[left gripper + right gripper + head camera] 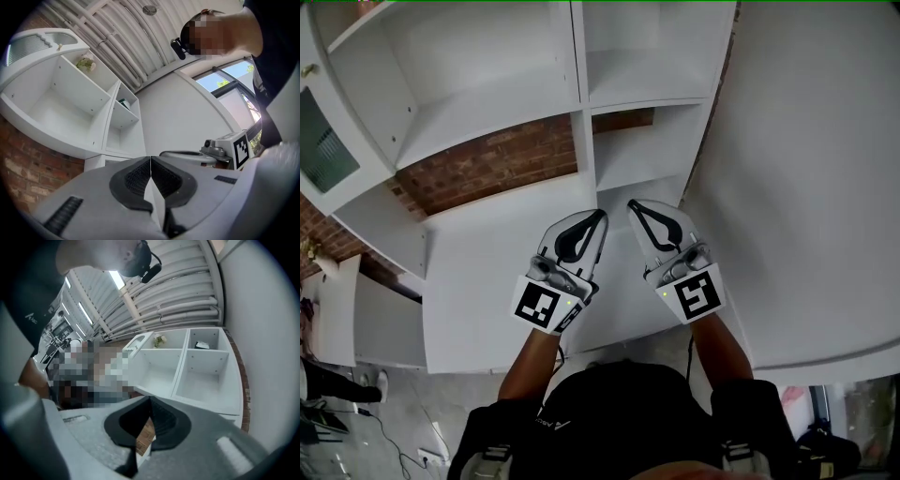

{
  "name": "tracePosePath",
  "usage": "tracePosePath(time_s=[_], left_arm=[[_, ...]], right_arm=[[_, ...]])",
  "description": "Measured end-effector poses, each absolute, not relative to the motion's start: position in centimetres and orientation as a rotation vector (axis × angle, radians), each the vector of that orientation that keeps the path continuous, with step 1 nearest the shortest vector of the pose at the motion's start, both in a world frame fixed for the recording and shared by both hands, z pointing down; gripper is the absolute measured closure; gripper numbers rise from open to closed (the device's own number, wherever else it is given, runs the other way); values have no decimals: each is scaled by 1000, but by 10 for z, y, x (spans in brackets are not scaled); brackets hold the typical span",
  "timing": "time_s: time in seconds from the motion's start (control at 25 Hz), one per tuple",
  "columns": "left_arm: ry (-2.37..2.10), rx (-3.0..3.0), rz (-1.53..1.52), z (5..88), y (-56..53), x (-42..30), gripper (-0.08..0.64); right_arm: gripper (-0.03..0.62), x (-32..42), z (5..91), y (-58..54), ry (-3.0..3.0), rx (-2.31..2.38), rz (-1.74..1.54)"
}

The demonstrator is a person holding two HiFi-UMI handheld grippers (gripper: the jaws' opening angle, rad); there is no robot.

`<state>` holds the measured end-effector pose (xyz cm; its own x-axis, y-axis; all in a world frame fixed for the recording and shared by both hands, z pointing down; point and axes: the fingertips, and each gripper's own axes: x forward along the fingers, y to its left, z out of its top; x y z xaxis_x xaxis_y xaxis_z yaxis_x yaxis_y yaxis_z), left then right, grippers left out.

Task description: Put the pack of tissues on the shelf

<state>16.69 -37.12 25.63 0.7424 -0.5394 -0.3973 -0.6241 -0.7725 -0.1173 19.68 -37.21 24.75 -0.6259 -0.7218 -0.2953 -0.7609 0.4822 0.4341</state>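
Placing looks done: below the white wooden cubby shelf, your left claw and right claw hang closed and empty, so simply back away.

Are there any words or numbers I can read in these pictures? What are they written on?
No text can be read anywhere.
Left marker cube: black-and-white squares only, no letters.
Right marker cube: the same, no letters.
White print on the black shirt: too small and blurred to read.
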Motion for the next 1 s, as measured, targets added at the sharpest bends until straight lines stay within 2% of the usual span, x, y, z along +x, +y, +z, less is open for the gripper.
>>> tracePosePath(time_s=[0.4,0.56,1.0], left_arm=[[934,-2735,477,303,-356,165,558],[948,-2781,373,329,-356,166,558],[971,-2801,354,339,-360,166,558]], right_arm=[[591,198,328,-368,2647,-1426,550],[592,198,349,-367,2673,-1429,477],[592,199,350,-362,2682,-1409,514]])
